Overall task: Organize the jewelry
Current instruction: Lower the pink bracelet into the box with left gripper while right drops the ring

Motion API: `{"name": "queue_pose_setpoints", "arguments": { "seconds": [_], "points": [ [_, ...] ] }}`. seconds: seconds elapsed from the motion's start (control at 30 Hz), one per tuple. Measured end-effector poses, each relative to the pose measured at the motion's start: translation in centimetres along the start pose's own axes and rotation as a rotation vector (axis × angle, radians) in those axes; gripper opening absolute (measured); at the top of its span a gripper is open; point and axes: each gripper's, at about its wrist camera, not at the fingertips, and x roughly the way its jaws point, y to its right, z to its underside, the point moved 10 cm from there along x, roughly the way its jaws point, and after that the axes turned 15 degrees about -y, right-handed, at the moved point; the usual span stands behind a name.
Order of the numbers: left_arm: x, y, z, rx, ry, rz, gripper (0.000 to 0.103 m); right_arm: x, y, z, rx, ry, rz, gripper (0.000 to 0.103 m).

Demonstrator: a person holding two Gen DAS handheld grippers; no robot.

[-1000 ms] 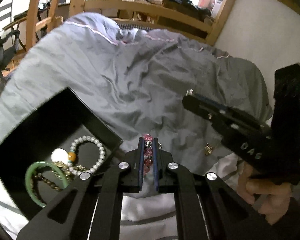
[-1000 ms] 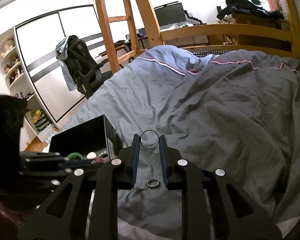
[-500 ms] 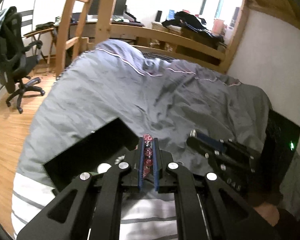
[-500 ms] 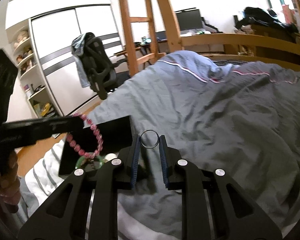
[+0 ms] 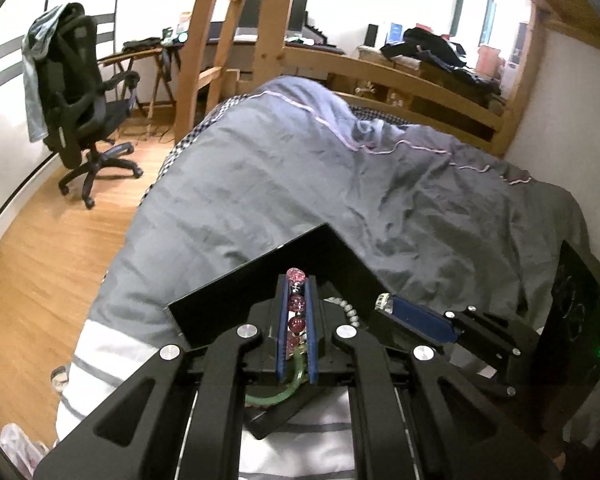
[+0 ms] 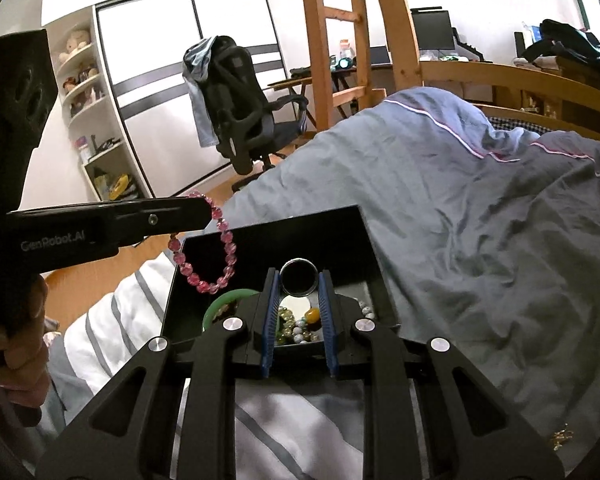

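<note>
My left gripper (image 5: 296,284) is shut on a pink bead bracelet (image 5: 296,303), which hangs from it over the left edge of the black jewelry box (image 6: 276,240) in the right wrist view (image 6: 210,256). My right gripper (image 6: 299,280) is shut on a silver ring (image 6: 299,277) and holds it above the box. Inside the box lie a green bangle (image 6: 220,304), a white bead bracelet (image 6: 366,311) and several gold and amber pieces (image 6: 300,322). The box (image 5: 240,284) also shows under my left gripper, with the bangle (image 5: 276,396) and white beads (image 5: 346,306).
The box rests on a white striped sheet (image 6: 112,320) at the edge of a rumpled grey duvet (image 6: 480,208). A small gold piece (image 6: 560,438) lies on the duvet at lower right. A black office chair (image 5: 80,96) and wooden bunk ladder (image 5: 228,40) stand beyond the bed.
Both grippers have moved left and over the black box, each still holding its piece. The bracelet now hangs over the box's left edge and the ring is above its inside.
</note>
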Motion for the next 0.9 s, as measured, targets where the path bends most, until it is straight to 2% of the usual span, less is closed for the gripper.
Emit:
{"name": "queue_pose_setpoints", "arguments": {
  "seconds": [0.23, 0.37, 0.4, 0.43, 0.47, 0.53, 0.57, 0.63, 0.67, 0.73, 0.9],
  "points": [
    [1.5, -2.0, 0.7, -0.051, -0.069, -0.034, 0.007, 1.0, -0.9, 0.5, -0.036, -0.038, 0.029, 0.020],
    [1.7, -2.4, 0.9, -0.064, -0.072, -0.042, 0.007, 1.8, -1.7, 1.0, -0.062, -0.060, 0.012, 0.021],
    [1.6, -2.5, 0.9, -0.069, -0.063, -0.044, 0.007, 2.0, -1.9, 1.1, -0.067, -0.067, 0.001, 0.030],
    [1.5, -2.5, 0.8, -0.072, -0.055, -0.048, 0.012, 2.2, -2.2, 1.3, -0.072, -0.081, -0.008, 0.054],
    [1.2, -2.5, 0.6, -0.075, -0.039, -0.055, 0.035, 2.2, -2.3, 1.4, -0.071, -0.080, -0.008, 0.065],
    [0.6, -2.5, 0.1, -0.079, 0.004, -0.074, 0.067, 1.8, -2.1, 1.3, -0.054, -0.053, -0.017, 0.075],
    [0.1, -2.4, -0.2, -0.073, 0.035, -0.090, 0.070, 1.7, -2.0, 1.4, -0.044, -0.057, -0.023, 0.078],
    [-0.3, -2.0, -0.4, -0.055, 0.054, -0.088, 0.076, 1.2, -1.0, 1.2, -0.021, -0.043, 0.012, 0.091],
    [-0.4, -1.6, -0.5, -0.047, 0.065, -0.086, 0.085, 0.6, -0.1, 1.0, 0.001, -0.027, 0.045, 0.091],
    [-0.7, -0.9, -0.7, -0.028, 0.095, -0.083, 0.091, -0.4, 1.7, 0.9, 0.044, -0.023, 0.084, 0.095],
    [-1.2, 2.3, -0.7, 0.051, 0.131, -0.039, 0.096, -4.4, 6.5, 1.0, 0.144, 0.004, 0.217, 0.099]
  ]
}}
